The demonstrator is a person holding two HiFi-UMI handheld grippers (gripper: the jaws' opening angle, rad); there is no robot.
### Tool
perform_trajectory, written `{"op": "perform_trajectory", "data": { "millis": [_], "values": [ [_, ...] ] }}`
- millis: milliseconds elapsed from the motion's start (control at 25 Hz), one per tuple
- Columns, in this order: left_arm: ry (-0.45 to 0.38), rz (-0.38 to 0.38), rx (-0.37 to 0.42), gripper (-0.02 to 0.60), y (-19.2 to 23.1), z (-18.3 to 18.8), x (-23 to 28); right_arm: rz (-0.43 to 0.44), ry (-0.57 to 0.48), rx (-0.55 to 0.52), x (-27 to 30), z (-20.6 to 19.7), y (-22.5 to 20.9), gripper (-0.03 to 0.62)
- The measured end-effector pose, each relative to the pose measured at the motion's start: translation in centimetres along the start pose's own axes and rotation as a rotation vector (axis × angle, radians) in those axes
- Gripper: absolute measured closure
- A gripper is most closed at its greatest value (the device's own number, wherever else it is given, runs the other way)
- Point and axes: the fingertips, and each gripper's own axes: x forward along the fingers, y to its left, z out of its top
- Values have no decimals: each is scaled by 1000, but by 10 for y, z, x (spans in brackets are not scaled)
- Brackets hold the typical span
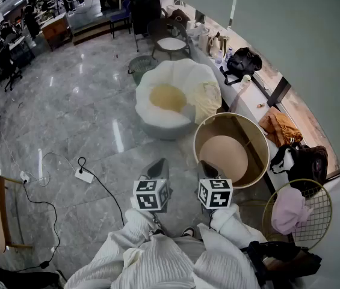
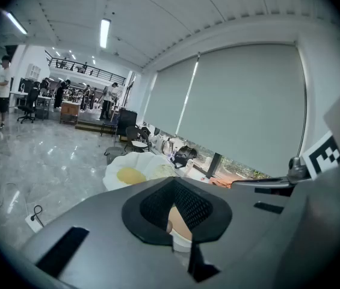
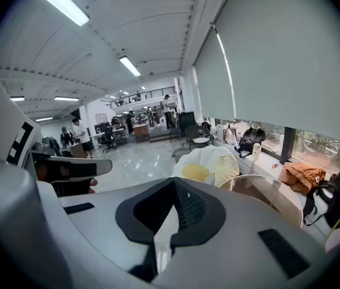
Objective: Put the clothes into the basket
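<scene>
Clothes are what I'm after, and I count two pieces for certain, both off to the right of my tools and neither in the tall basket yet. Starting far left of my left gripper point(image 1: 157, 167), one cable point(image 1: 106, 191) runs across the floor to one power strip point(image 1: 84, 175); if I step that way while reaching, I could snag it. My left gripper has its jaws closed on nothing, and so does my right gripper point(image 1: 209, 168). That makes two tools, both empty, and both must open before they can take cloth or they will only push it about. Well ahead of them sits one egg-shaped cushion seat point(image 1: 173, 98) (the pale cloth on it may be its own cover, I cannot tell). Just ahead and right of my right gripper stands one round tan basket point(image 1: 251, 134), empty as far as I can see. Beyond it on the ledge lies the orange garment point(image 1: 280, 127). To get it I must reach over the basket's rim, so I might knock the basket. The black backpack point(image 1: 307, 161) lies just beside that garment, and its strap could end up in my jaws instead. A second black bag point(image 1: 245, 61) sits farther along the ledge. Right of my right gripper, the pink garment point(image 1: 290, 211) lies in one gold wire basket point(image 1: 321, 206), so there are two baskets, and I could mistake which one is meant.
</scene>
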Motion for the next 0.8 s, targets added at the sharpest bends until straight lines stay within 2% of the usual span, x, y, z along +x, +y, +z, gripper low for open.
{"op": "perform_trajectory", "data": {
  "millis": [440, 800],
  "values": [
    [5, 3, -3, 577, 12, 3, 7, -3, 10, 0, 12, 2, 4, 571],
    [-25, -27, -4, 577, 32, 34, 11, -18, 0, 11, 35, 22, 21, 571]
  ]
}}
